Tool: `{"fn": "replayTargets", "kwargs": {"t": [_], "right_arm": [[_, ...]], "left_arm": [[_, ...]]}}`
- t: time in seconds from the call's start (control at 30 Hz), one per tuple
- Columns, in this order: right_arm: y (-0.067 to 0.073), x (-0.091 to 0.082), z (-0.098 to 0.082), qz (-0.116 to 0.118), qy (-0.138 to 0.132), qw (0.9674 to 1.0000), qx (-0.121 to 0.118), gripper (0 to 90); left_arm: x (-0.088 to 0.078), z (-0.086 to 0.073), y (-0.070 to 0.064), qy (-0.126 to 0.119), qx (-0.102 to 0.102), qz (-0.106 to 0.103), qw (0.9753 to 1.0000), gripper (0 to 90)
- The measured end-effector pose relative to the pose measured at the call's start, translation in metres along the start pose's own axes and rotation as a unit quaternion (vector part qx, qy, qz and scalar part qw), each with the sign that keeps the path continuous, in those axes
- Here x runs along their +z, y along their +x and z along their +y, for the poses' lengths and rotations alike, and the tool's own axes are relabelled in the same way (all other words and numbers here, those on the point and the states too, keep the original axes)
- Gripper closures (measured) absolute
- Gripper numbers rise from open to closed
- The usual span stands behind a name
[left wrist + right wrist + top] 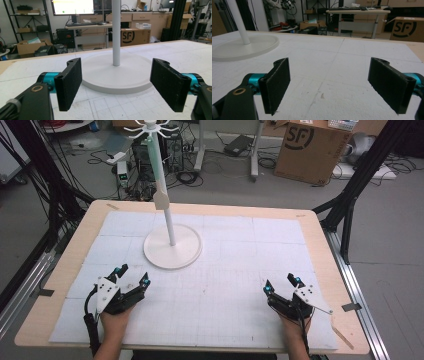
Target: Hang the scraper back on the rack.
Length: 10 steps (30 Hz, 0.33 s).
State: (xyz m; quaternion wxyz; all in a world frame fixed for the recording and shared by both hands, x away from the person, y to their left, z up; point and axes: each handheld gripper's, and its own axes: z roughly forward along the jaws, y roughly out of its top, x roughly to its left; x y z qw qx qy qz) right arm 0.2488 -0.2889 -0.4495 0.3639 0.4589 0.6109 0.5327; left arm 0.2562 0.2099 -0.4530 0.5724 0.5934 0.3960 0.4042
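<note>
While both your grippers rest low at the near edge of the counter, nothing is held. High view: your left gripper sits near-left, jaws spread and empty, aimed toward the white stand; that reads as a start pose. Your right gripper mirrors it near-right, jaws also apart, well away from the stand. The stand sits left of centre toward the far side: round flat base, thin upright pole, hooked arms on top, smooth matte white. A white gridded mat covers the counter, wooden rim showing.

Left gripper view: left gripper released, pads flat, black, grainy; stand base lies between them but farther off, not touched.

Right gripper view: right gripper released over bare fibrous mat; stand far left.
</note>
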Motion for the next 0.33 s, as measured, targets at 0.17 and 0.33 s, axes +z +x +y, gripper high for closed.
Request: {"fn": "replayTargets", "kwargs": {"t": [0.17,0.33], "right_arm": [[0.0001,0.0,-0.0001,0.0,-0.001,1.0,-0.001,17.5],[0.0001,0.0001,0.0,0.0,-0.001,1.0,0.0,17.5]], "left_arm": [[0.0,0.0,-0.0002,0.0,0.001,0.0,1.0,26.3],[0.0001,0.0,-0.0001,0.0,0.0,0.0,1.0,26.4]]}}
